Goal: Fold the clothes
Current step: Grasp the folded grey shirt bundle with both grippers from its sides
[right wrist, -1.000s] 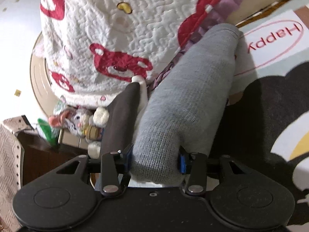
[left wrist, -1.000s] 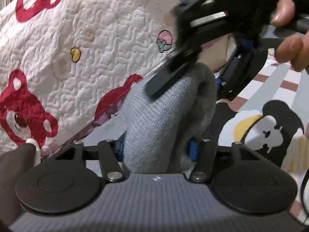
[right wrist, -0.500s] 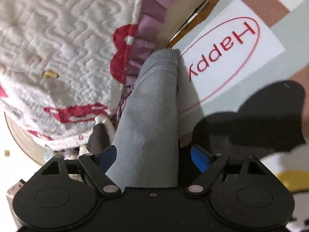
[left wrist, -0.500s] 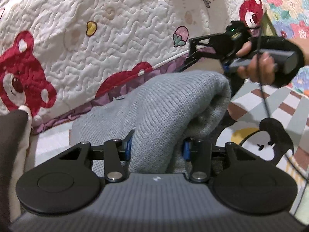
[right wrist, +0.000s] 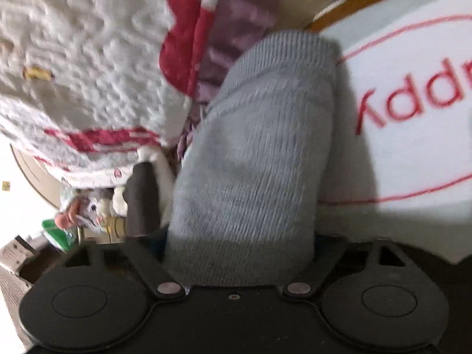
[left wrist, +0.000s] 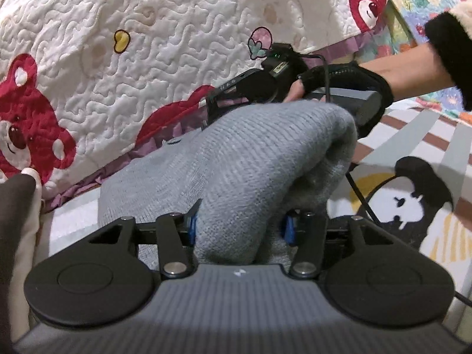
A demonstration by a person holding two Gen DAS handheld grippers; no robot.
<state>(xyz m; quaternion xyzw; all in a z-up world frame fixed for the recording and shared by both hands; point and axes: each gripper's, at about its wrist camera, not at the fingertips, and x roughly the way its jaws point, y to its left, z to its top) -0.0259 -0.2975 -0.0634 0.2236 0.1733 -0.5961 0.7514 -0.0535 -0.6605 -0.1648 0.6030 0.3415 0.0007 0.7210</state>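
A grey knitted garment (left wrist: 250, 162) lies bunched on the floor mat against the quilt's edge. My left gripper (left wrist: 239, 227) is shut on a thick fold of it, with blue pads (left wrist: 192, 227) pressed into the knit on both sides. My right gripper (right wrist: 239, 244) is open, its fingers spread wide, and the grey garment (right wrist: 259, 147) runs loosely between them. In the left wrist view the right gripper (left wrist: 218, 103) sits just behind the fold, held by a person's hand (left wrist: 298, 91). Its fingertips are hidden by the knit.
A white quilt with red bears (left wrist: 147, 59) hangs right behind the garment. The printed floor mat (left wrist: 407, 200) spreads to the right, with red lettering (right wrist: 413, 103). A dark brown cloth (left wrist: 14, 221) lies at the left. Plush toys (right wrist: 88, 206) sit by the quilt. A black cable (left wrist: 360, 194) crosses the mat.
My right gripper has opened, let go of the grey garment, and swung round to its far side. My left gripper keeps its hold, and the fold has dropped lower.
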